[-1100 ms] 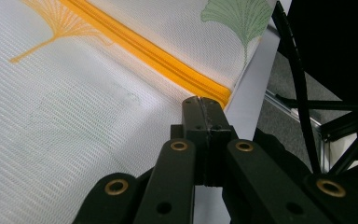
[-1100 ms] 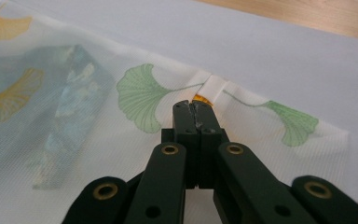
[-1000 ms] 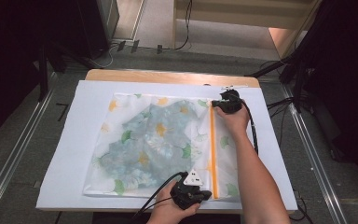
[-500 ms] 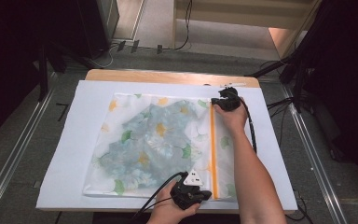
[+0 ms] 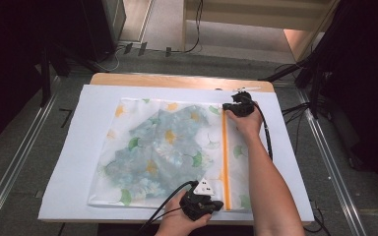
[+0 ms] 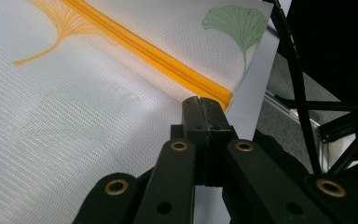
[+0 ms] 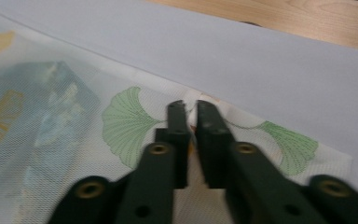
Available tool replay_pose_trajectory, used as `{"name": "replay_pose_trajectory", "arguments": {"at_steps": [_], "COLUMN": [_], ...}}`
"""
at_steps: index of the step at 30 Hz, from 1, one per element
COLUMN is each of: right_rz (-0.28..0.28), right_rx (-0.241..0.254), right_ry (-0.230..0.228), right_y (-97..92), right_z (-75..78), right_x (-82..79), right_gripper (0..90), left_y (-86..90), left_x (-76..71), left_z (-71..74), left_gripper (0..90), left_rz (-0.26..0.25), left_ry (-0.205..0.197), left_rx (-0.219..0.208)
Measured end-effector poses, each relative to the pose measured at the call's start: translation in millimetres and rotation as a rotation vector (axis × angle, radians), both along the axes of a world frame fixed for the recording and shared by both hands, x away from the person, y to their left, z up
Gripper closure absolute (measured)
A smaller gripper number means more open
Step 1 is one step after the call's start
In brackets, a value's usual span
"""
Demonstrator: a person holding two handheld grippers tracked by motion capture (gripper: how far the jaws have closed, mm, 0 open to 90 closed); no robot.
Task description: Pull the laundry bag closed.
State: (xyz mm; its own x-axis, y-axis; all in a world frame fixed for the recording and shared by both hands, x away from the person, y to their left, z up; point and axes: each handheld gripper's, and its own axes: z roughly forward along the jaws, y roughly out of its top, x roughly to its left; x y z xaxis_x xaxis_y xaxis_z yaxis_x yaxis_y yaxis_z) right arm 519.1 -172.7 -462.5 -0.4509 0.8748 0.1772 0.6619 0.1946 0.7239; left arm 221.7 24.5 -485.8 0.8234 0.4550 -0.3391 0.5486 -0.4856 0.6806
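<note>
A white mesh bag (image 5: 128,191) printed with ginkgo leaves lies flat on the white sheet, a folded blue patterned garment (image 5: 162,142) inside it. An orange zipper (image 5: 224,157) runs along its right side. My left gripper (image 5: 219,204) is at the zipper's near end, and in the left gripper view its jaws (image 6: 204,105) are shut on the bag's edge beside the zipper (image 6: 168,65). At the zipper's far end, my right gripper (image 5: 228,109) has just been opening its jaws. They (image 7: 191,106) stand slightly parted, with the zipper's end between the tips.
The white sheet (image 5: 78,147) covers a wooden table (image 5: 177,80) whose bare strip shows at the back. Cables trail from both grippers, and more lie on the grey floor around the table. Metal rails run along both sides.
</note>
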Motion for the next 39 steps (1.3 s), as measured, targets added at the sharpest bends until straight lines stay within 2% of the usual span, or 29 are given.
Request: {"name": "replay_pose_trajectory", "arguments": {"at_steps": [2, 4, 6, 10, 13, 14, 17, 19, 21, 25, 26, 28, 32, 34, 38, 39], "right_rz": [-0.008, -0.018, -0.007, 0.003, 0.017, 0.021, 0.011, 0.016, 0.012, 0.007, 0.013, 0.023, 0.041, 0.043, 0.057, 0.062], "right_rx": [0.034, 0.057, 0.098, 0.139, 0.131, 0.115, 0.095, 0.114, 0.145, 0.149, 0.143, 0.123, 0.113, 0.114, 0.109, 0.104], "right_ry": [0.001, -0.02, -0.018, -0.048, -0.06, -0.066, -0.077, -0.084, -0.088, -0.102, -0.1, -0.101, -0.1, -0.1, -0.097, -0.095], "right_y": [-3.3, -7.1, -11.2, -16.9, -18.1, -18.2, -19.5, -23.7, -28.9, -38.5, -40.6, -44.0, -50.7, -53.7, -55.4, -55.2], "right_z": [3.8, 8.5, 12.9, 20.5, 22.9, 23.2, 24.5, 24.3, 22.5, 17.0, 15.8, 13.9, 13.1, 13.3, 9.6, 8.2], "right_x": [-3.4, -9.2, -15.1, -32.2, -46.6, -51.3, -67.0, -77.8, -89.6, -112.4, -117.4, -127.1, -144.5, -151.9, -167.8, -171.7], "right_gripper": [67.1, 59.9, 55.0, 43.2, 32.8, 30.0, 23.3, 22.1, 21.3, 17.0, 14.6, 13.8, 10.7, 9.6, 7.6, 7.4], "left_y": [-0.2, 0.1, -0.2, 0.3, 1.1, 1.7, 6.4, 11.5, 16.1, 24.1, 25.5, 28.6, 39.1, 47.4, 67.2, 72.9], "left_x": [0.2, 1.2, 1.8, 3.0, 2.3, 2.1, 4.3, 3.7, 4.2, 4.7, 5.2, 5.1, 8.4, 11.3, 16.1, 17.8], "left_z": [0.0, 0.2, 0.2, 0.8, 1.8, 2.1, 3.8, 6.1, 7.5, 9.8, 9.9, 10.8, 14.6, 16.2, 19.7, 20.3], "left_gripper": [90.0, 90.0, 90.0, 90.0, 90.0, 90.0, 72.4, 64.8, 57.3, 34.0, 25.7, 14.7, 4.7, 0.2, 0.0, 0.0], "left_rz": [0.001, -0.002, -0.003, -0.009, -0.033, -0.04, -0.032, 0.014, 0.025, 0.072, 0.079, 0.092, 0.096, 0.095, 0.194, 0.205], "left_ry": [0.0, 0.01, 0.013, 0.023, 0.021, 0.018, 0.028, 0.007, -0.005, -0.007, -0.01, -0.027, -0.05, -0.053, -0.115, -0.125], "left_rx": [-0.002, 0.001, -0.002, -0.003, -0.016, -0.037, -0.079, -0.107, -0.128, -0.14, -0.138, -0.128, -0.141, -0.162, -0.155, -0.155]}}
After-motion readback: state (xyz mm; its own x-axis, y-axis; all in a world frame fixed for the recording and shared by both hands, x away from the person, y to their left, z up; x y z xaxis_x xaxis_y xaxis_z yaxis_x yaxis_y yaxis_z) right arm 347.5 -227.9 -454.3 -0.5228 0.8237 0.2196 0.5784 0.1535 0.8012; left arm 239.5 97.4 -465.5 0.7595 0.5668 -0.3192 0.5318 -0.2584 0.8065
